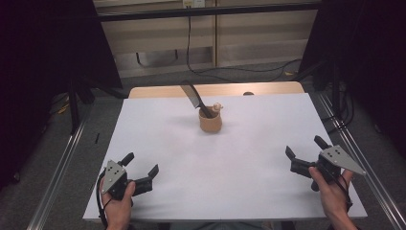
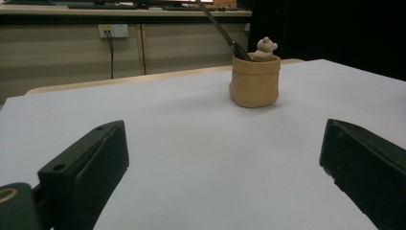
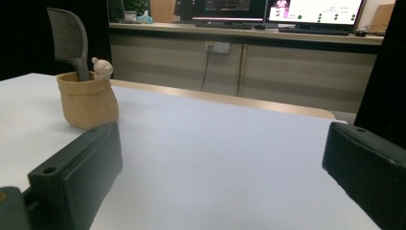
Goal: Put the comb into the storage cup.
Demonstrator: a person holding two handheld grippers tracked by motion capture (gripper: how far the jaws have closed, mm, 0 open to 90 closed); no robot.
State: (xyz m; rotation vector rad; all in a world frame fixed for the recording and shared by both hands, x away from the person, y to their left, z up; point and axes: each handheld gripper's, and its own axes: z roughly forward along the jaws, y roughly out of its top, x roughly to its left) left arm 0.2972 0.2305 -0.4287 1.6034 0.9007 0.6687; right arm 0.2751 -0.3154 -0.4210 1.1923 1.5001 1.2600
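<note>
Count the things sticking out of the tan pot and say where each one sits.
2. A dark comb stands in the tan pot, leaning up and out past the rim. A small bear figure peeks over the rim beside it. More may lie hidden inside.

Tan pot [image 1: 210, 122], upright, far-centre of the counter [image 1: 158, 143]; dark comb [image 1: 193, 97] being held slanted inside, beside small bear figure [image 1: 218, 106].

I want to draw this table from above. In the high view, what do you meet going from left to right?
Left gripper, held open in a hand → tan pouch with a dark comb and a little bear in it → right gripper, also open, in the other hand.
</note>
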